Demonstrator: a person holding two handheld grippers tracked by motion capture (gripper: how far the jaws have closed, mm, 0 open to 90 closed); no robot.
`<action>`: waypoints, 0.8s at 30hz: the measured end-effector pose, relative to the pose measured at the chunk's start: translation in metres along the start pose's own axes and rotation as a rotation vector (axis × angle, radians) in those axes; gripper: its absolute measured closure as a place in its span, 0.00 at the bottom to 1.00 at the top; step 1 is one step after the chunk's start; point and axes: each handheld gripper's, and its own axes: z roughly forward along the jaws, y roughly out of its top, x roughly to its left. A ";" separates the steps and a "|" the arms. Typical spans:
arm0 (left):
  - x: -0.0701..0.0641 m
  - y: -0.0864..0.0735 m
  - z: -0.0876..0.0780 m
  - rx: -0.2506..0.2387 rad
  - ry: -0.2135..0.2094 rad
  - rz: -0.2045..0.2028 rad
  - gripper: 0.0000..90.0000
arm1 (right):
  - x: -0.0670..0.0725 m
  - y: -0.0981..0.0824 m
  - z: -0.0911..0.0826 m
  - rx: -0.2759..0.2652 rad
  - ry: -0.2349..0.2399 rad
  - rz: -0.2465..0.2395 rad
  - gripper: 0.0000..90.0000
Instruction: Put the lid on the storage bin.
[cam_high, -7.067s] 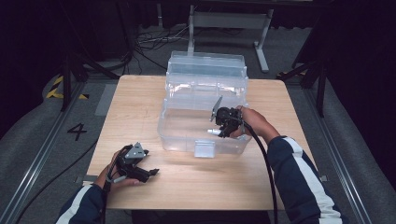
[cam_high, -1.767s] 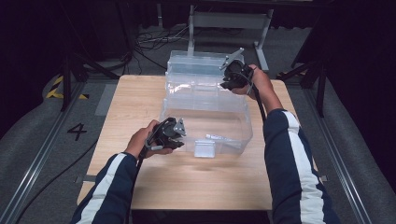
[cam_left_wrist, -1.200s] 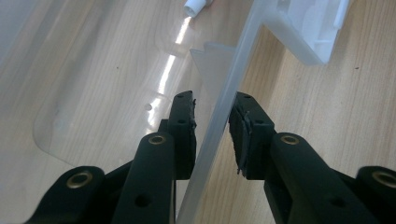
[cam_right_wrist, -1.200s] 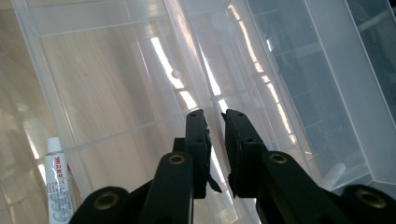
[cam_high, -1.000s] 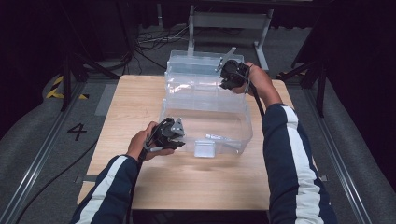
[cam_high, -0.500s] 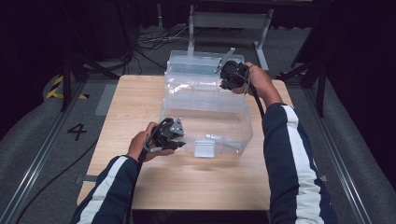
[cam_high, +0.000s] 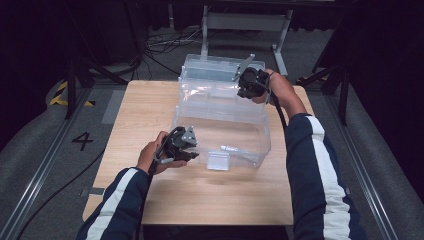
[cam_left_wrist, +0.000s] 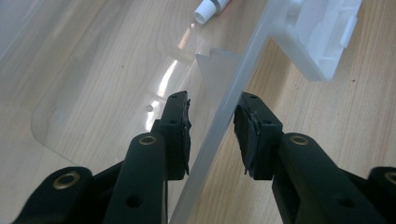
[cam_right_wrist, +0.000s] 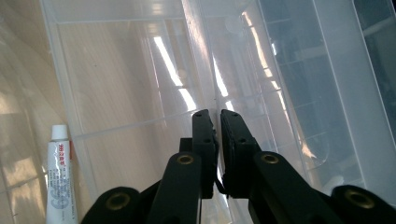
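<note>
Wooden table (cam_high: 150, 105) centre frame, dark floor and cables around it; bare wood at left and along the near edge. Clear plastic box (cam_high: 220, 120) sits mid-table, lid up at the back. Left gripper (cam_left_wrist: 212, 126) at the box's lower-left: front wall between the jaws, which have just been opening, gaps on both sides. Right gripper (cam_right_wrist: 217, 135) upper right, pinching the thin lid edge. Small tube (cam_right_wrist: 58, 172) on the box floor, cut off by the frame's bottom edge; label unreadable.

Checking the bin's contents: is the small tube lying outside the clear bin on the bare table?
No, the tube lies inside the clear bin, on its floor near the front wall.
</note>
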 end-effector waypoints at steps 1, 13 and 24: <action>-0.001 0.000 0.000 -0.002 0.011 0.002 0.72 | 0.001 0.000 0.000 0.000 -0.005 -0.003 0.95; -0.006 0.001 0.001 0.012 0.023 -0.081 0.71 | 0.005 0.003 -0.007 -0.015 0.021 -0.029 0.97; -0.008 0.001 0.001 -0.009 0.045 -0.083 0.69 | 0.011 0.010 -0.007 0.008 0.004 -0.061 0.97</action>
